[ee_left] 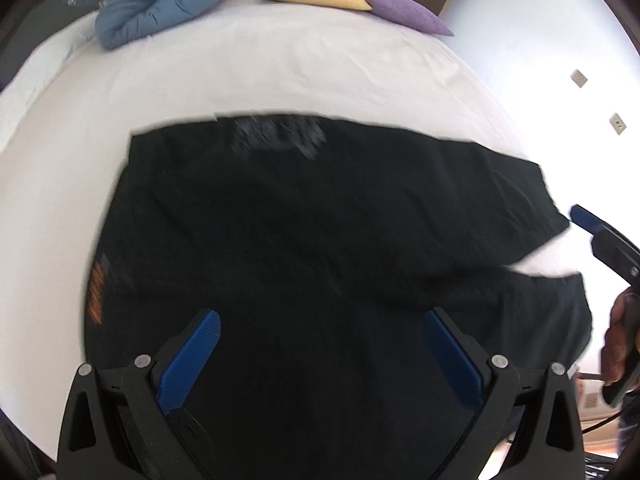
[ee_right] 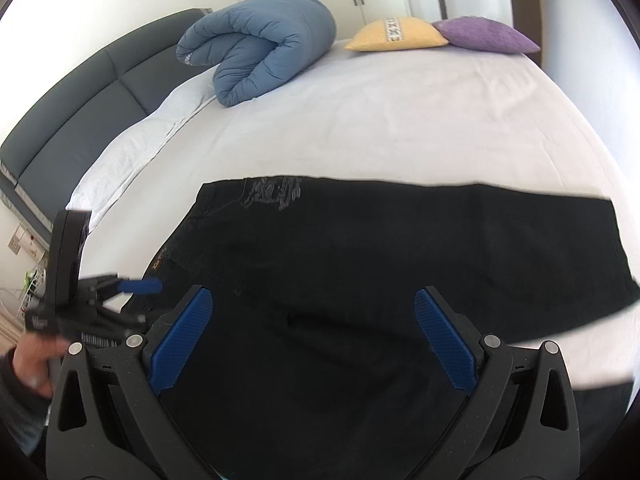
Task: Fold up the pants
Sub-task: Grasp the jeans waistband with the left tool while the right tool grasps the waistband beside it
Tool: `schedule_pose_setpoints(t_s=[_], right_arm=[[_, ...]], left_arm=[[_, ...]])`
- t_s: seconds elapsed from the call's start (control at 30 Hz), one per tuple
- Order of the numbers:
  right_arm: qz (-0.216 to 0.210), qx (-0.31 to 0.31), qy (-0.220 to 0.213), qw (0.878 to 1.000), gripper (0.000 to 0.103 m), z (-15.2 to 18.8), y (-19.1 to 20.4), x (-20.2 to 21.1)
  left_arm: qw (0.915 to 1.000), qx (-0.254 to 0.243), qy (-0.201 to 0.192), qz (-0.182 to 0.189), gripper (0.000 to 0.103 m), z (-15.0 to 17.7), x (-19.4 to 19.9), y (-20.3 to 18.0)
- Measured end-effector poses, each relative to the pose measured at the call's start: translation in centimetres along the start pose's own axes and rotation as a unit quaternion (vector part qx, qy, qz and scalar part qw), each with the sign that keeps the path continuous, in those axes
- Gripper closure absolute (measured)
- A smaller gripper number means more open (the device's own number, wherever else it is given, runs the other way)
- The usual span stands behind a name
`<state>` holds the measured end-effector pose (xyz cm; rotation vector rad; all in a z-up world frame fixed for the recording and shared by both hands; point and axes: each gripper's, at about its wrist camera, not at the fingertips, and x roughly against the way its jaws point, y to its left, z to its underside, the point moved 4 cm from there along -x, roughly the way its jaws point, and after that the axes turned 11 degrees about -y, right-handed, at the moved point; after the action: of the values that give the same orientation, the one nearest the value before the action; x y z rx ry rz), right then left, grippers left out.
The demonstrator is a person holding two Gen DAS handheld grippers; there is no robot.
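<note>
**Black pants spread on bed, both grippers spread wide above them, nothing held**

Bed [ee_right: 400, 120]: covered by a white sheet, mostly bare. A dark grey padded headboard [ee_right: 72, 120] is seen along the left side in the right wrist view.

Pants [ee_right: 360, 260]: black, laid flat on the near part of the sheet. The waist end is placed toward the left, the legs are run out to the right. A grey print is visible near the far edge by the waist; an orange mark is visible at the left edge in the left wrist view. The two legs are parted at the right end, with a wedge of white sheet shown between them. The near part of the fabric is cut off by the lower frame edge.

Blue duvet [ee_right: 264, 48]: rolled up, set at the far side of the bed by the headboard, well apart from the pants.

Yellow cushion [ee_right: 400, 34] and purple cushion [ee_right: 488, 34]: placed at the far edge, touching each other, yellow on the left.

Left gripper [ee_left: 320, 350]: fingers spread wide, blue pads facing inward, held over the waist area of the pants. No fabric is seen between the pads. Contact with the cloth cannot be told.

Right gripper [ee_right: 314, 332]: fingers likewise spread wide, held over the mid section of the pants, nothing clamped.

Each gripper is also caught from the side in the other view, with a hand [ee_right: 32, 360] seen on the left handle.
</note>
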<state>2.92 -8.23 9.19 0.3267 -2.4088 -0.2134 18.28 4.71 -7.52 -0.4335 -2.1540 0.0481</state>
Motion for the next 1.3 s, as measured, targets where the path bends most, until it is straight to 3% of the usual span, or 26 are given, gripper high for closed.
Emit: schedule_pose_setpoints(t_s=[0.07,0.2,0.23,0.3,0.37,0.43,0.57,0.67,0.77,0.87,0.97,1.0,1.03,1.07,1.17,1.3], right_arm=[[-0.013,0.005,0.006,1.000,0.000,-1.3,-1.0,-1.7],[-0.037,0.040,0.018,0.998,0.008,-4.1,-2.7,-5.6],[-0.039,0.048,0.022,0.998,0.011,-4.5,-3.0,-6.5],[-0.052,0.066,0.043,0.996,0.029,-5.3,-3.4,-8.8],[-0.068,0.092,0.065,0.991,0.037,-6.0,-3.8,-11.2],[-0.072,0.115,0.079,0.988,0.037,-6.4,-4.3,-12.9],[-0.089,0.148,0.106,0.979,0.037,-7.3,-5.3,-16.3],[-0.098,0.163,0.117,0.975,0.037,-7.3,-5.6,-17.4],[-0.112,0.178,0.125,0.970,0.038,-7.6,-6.1,-18.7],[-0.121,0.193,0.138,0.964,0.046,-7.7,-6.5,-19.7],[-0.121,0.205,0.148,0.960,0.049,-7.9,-6.8,-21.1],[-0.121,0.210,0.150,0.958,0.052,-8.1,-6.9,-21.5],[-0.122,0.216,0.150,0.957,0.053,-7.5,-5.9,-20.8],[-0.121,0.222,0.149,0.956,0.054,-7.3,-5.2,-21.2],[-0.127,0.240,0.149,0.951,0.060,-7.6,-3.7,-21.7],[-0.144,0.271,0.149,0.940,0.060,-8.4,-1.8,-22.7]], left_arm=[[0.9995,-0.020,-0.005,-0.023,0.000,-2.8,-1.7,2.1],[0.9976,-0.059,-0.011,-0.034,0.000,-8.2,-5.1,6.1],[0.9969,-0.068,-0.012,-0.038,0.005,-9.1,-5.6,6.7],[0.9937,-0.105,-0.009,-0.037,0.023,-11.4,-7.0,8.1],[0.9892,-0.140,0.012,-0.040,0.046,-12.8,-8.9,8.9],[0.9849,-0.167,0.036,-0.024,0.048,-13.4,-10.3,9.2],[0.9659,-0.246,0.080,-0.009,0.048,-14.1,-13.5,9.2],[0.9556,-0.268,0.122,0.005,0.048,-14.0,-15.7,9.7],[0.9549,-0.257,0.146,0.031,0.048,-14.4,-17.2,10.4],[0.9570,-0.233,0.164,0.054,0.051,-15.0,-18.2,11.3],[0.9564,-0.230,0.170,0.061,0.065,-15.1,-18.5,11.8],[0.9557,-0.231,0.171,0.063,0.074,-15.1,-18.4,11.8],[0.9549,-0.231,0.173,0.068,0.089,-15.3,-18.2,11.8],[0.9539,-0.240,0.169,0.062,0.096,-15.2,-17.9,11.6],[0.9527,-0.268,0.137,0.044,0.099,-15.2,-16.4,11.5],[0.9553,-0.281,0.077,0.050,0.099,-15.5,-12.3,11.2]])
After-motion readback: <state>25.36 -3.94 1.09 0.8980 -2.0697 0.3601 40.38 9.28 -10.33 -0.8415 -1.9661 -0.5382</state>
